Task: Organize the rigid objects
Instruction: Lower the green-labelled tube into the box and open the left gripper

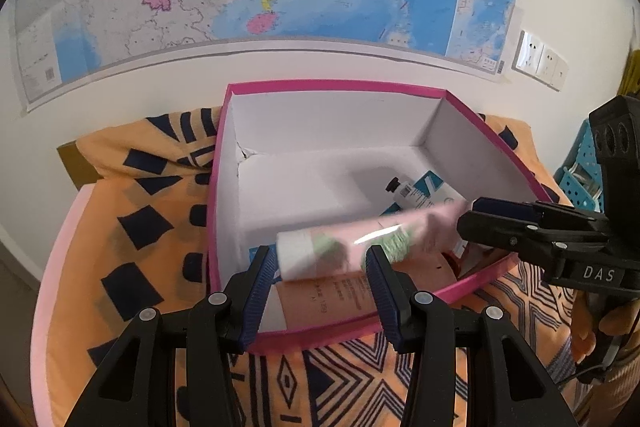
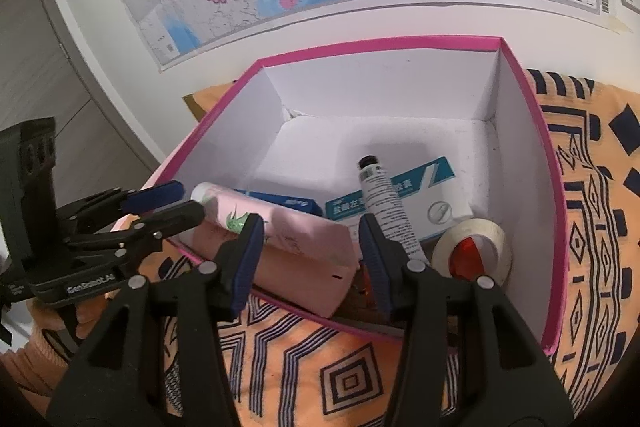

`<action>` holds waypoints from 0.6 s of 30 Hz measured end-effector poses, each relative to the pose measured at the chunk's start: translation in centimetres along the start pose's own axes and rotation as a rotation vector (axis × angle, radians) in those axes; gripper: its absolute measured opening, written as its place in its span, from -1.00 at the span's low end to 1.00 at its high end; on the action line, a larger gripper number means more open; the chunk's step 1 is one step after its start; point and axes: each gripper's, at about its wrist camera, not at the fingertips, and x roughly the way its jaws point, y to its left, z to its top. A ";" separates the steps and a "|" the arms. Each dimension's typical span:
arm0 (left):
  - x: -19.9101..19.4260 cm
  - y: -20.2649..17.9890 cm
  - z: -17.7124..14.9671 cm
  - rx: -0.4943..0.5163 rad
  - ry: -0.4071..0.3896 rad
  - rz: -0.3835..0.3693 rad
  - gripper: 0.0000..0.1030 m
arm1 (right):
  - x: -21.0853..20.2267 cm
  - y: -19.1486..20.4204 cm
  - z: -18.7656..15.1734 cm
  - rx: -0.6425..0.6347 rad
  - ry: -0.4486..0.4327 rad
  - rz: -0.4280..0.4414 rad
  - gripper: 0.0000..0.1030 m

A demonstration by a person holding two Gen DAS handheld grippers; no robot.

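Observation:
A pink-rimmed cardboard box [image 1: 336, 85] [image 2: 380, 45] with white inner walls stands on the orange patterned cloth. A pink tube with a white cap and green leaf print [image 1: 340, 247] [image 2: 224, 207] lies slantwise over its near side, blurred in the left wrist view. My left gripper [image 1: 320, 259] [image 2: 186, 201] is open, its tips by the cap end at the box's rim. My right gripper [image 2: 310, 227] [image 1: 470, 213] is open, with the tube's flat tail seen between its fingers and no pad visibly pressing it. Under the tube lies a peach carton [image 2: 304, 275] [image 1: 328, 299].
The box also holds a white and teal carton [image 2: 424, 199], a grey tube with a black cap [image 2: 380, 195], a tape roll [image 2: 476, 247] and a blue carton [image 2: 288, 203]. The cloth [image 1: 132, 227] covers a pink round table. A blue basket [image 1: 580, 179] stands at the right. A map hangs on the wall behind.

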 end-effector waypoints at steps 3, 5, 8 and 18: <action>-0.8 -0.1 -0.4 0.004 -0.031 -0.001 0.03 | -0.5 0.0 -0.2 -0.003 -0.010 -0.008 0.00; -1.7 -0.5 -0.8 0.016 -0.067 -0.003 0.24 | -1.1 0.3 -0.5 -0.017 -0.020 -0.017 0.02; -3.2 -1.2 -1.5 0.047 -0.118 -0.011 0.57 | -2.2 1.0 -1.1 -0.050 -0.043 -0.030 0.09; -6.7 -2.8 -4.6 0.041 -0.207 -0.037 1.00 | -6.9 3.7 -5.1 -0.158 -0.163 -0.117 0.74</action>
